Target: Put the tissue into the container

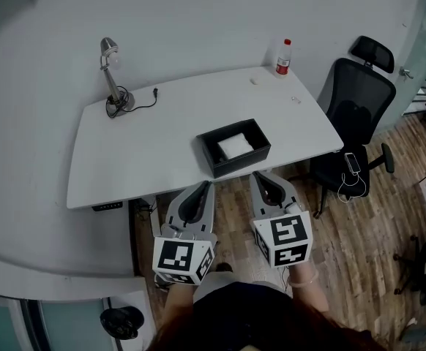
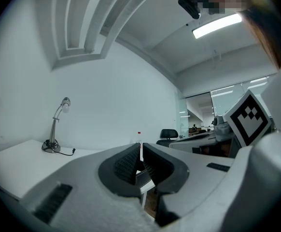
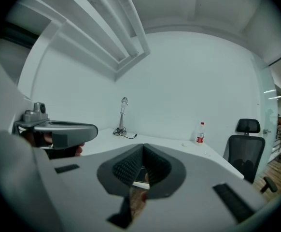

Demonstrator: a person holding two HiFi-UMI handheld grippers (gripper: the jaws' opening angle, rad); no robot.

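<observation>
One tissue (image 1: pixel 235 146) already lies in the container (image 1: pixel 239 165), within reach of either hand.
Just off the near edge of the tabletop (image 1: pixel 125 159) hang the left hand-held gripper (image 1: pixel 202 186) and the right hand-held gripper (image 1: pixel 261 175). Each has its jaws pressed together on nothing, and both point toward 12 o'clock. The tissue sits at 1 o'clock from the left one and 11 o'clock from the right, which is a little nearer. In the head view the container's long axis runs about 8 to 2 o'clock. By this layout the task looks finished, and any further reach would go forward between the two.
</observation>
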